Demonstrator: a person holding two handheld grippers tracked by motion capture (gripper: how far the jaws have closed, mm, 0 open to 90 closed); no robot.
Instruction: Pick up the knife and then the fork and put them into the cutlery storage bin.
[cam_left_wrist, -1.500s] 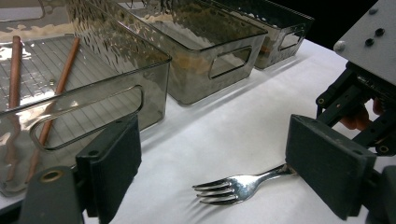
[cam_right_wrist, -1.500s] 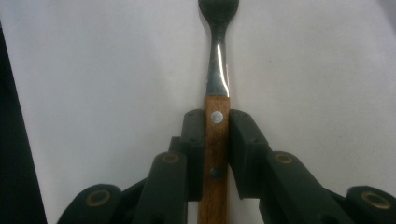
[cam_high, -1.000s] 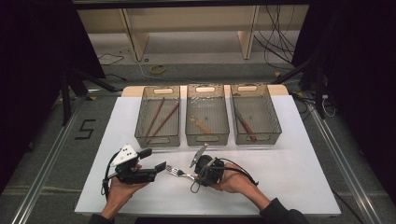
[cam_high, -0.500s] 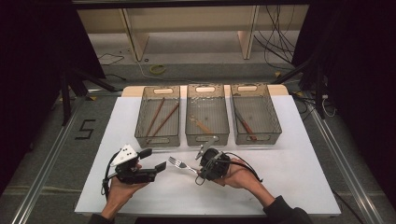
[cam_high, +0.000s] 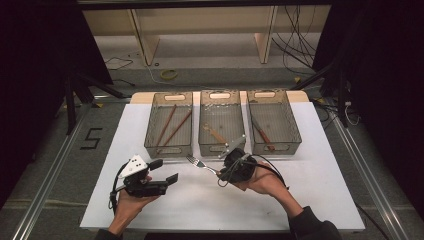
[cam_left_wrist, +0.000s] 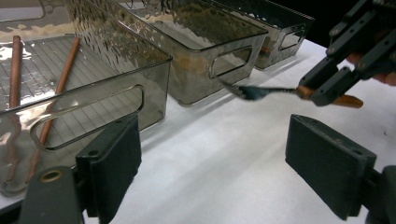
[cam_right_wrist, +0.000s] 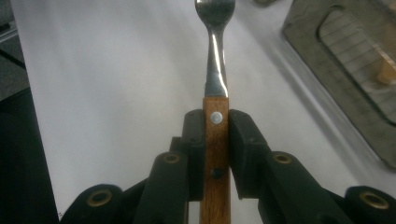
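Observation:
A fork (cam_high: 198, 163) with a wooden handle is held level above the white table. My right gripper (cam_high: 223, 174) is shut on its handle, just in front of the middle bin (cam_high: 201, 126). In the right gripper view the two jaws clamp the wooden handle (cam_right_wrist: 215, 140) from both sides, and the tines point away. My left gripper (cam_high: 165, 171) rests open and empty at the near left. From the left gripper view, the fork (cam_left_wrist: 261, 91) and the right gripper (cam_left_wrist: 327, 84) show beyond its spread jaws.
Three smoky clear bins stand in a row at the back. The left bin (cam_high: 150, 126) holds two brown sticks (cam_high: 167, 125). A wooden-handled utensil (cam_high: 216, 134) lies in the middle bin, and another (cam_high: 263, 136) in the right bin (cam_high: 295, 126). White table (cam_high: 310, 200) surrounds both hands.
My right gripper has carried the fork away from the person and slightly right, toward the middle bin. The left gripper has stayed put.

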